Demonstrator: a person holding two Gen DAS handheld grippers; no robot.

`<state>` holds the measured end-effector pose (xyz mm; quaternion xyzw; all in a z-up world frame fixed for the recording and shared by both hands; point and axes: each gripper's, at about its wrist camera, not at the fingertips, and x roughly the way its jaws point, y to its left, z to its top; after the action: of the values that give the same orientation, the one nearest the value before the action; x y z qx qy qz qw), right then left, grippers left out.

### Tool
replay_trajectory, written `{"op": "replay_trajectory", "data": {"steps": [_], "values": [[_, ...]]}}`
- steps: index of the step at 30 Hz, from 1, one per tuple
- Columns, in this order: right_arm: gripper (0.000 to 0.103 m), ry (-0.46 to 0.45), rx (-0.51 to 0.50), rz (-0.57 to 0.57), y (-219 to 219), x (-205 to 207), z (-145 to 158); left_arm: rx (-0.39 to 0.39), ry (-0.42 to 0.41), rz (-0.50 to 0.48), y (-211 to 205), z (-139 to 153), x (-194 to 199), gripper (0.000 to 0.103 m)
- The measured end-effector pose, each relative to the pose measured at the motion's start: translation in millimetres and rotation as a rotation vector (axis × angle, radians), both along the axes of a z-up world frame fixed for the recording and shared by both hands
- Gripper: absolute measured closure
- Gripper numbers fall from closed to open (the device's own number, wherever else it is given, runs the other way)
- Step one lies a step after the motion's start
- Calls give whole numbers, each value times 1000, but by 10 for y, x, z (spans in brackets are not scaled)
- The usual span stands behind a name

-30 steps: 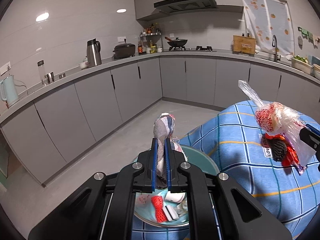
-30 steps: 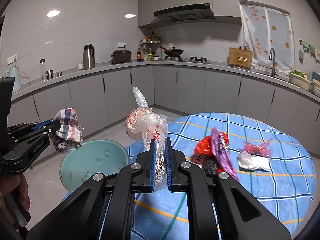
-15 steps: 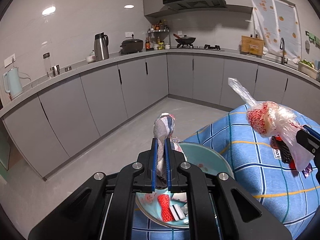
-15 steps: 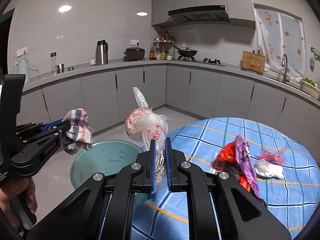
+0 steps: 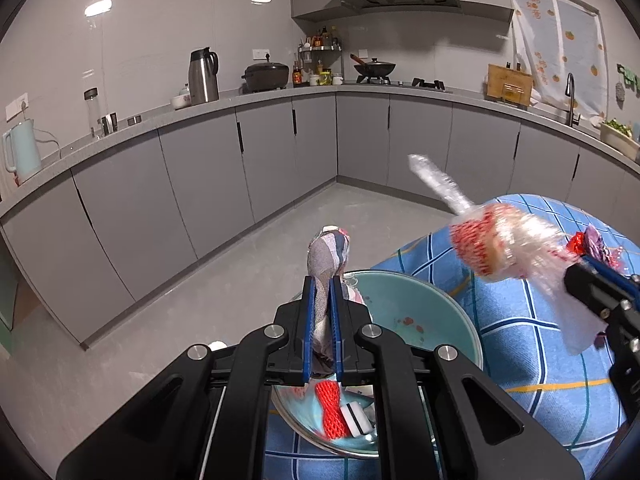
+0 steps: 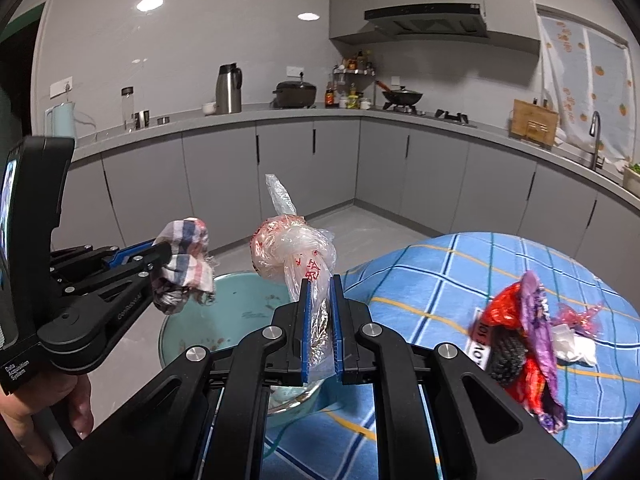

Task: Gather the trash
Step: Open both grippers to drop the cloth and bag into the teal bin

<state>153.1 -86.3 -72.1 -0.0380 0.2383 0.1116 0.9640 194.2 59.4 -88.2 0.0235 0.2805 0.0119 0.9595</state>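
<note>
My left gripper [image 5: 322, 280] is shut on a checked cloth rag [image 5: 329, 254] and holds it above a teal bowl [image 5: 424, 308] at the table's edge. The bowl holds red mesh netting [image 5: 330, 408] and small white scraps. My right gripper [image 6: 320, 280] is shut on a knotted clear plastic bag with red print [image 6: 294, 246], held in the air beside the bowl [image 6: 236, 304]. The bag also shows in the left wrist view [image 5: 504, 244], and the rag in the right wrist view [image 6: 184, 256].
A round table with a blue checked cloth [image 6: 440, 280] carries a heap of red and purple wrappers [image 6: 520, 332] and a white crumpled scrap [image 6: 576, 346]. Grey kitchen cabinets [image 5: 240, 168] and bare floor [image 5: 160, 320] lie beyond.
Both grippers have moved left and back from the table, holding their loads. The plastic bag now hangs nearer the bowl. The bowl sits more to the right in the left wrist view.
</note>
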Motion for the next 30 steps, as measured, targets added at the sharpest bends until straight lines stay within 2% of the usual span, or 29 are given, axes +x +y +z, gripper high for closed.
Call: {"op": "replay_trajectory", "data": {"steps": [16, 30], "values": [[93, 78, 1, 34, 131, 261, -277, 9, 63, -3, -21, -259, 116, 94], [92, 115, 19, 72, 152, 358, -467, 7, 76, -1, 18, -301, 134, 92]]}}
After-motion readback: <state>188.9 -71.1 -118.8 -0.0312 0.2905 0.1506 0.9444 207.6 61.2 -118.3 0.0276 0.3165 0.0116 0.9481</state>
